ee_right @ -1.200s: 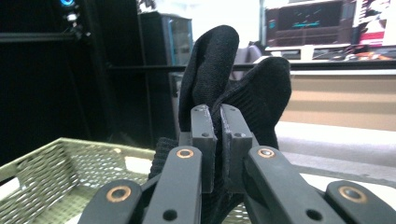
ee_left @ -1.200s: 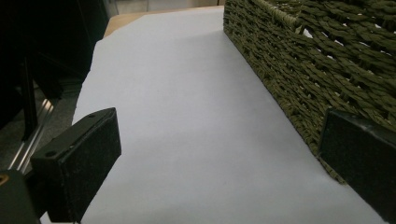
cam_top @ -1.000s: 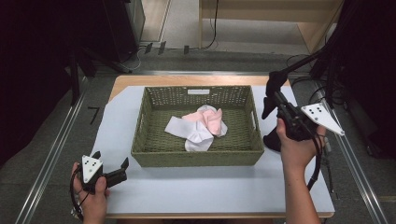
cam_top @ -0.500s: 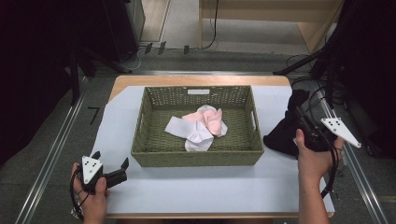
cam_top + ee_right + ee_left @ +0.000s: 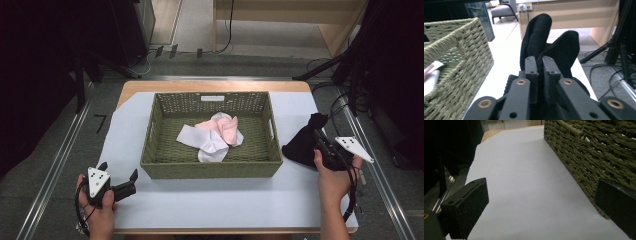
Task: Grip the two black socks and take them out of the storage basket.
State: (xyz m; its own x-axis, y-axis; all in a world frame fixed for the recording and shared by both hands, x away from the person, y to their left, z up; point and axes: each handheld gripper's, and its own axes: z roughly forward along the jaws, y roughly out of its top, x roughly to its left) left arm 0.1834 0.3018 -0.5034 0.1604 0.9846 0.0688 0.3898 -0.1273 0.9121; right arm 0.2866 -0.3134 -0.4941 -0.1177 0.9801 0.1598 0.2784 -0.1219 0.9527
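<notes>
Lowered since the earlier frames, the right gripper [image 5: 316,145] is now seen down at the table's 3 o'clock edge, where before it was raised beside the basket. A crumpled black fabric sock [image 5: 303,142] is pinched between its narrow jaws, which have just been opening slightly with the cloth between them; the sock is draped on the white table cover [image 5: 210,200], just beside the rectangular olive woven basket [image 5: 207,167]. A white and a pink cloth [image 5: 215,135] are seen lying inside the basket. The left gripper [image 5: 120,184] is held at 7 o'clock, unmoved, jaws spread wide with nothing between them.
</notes>
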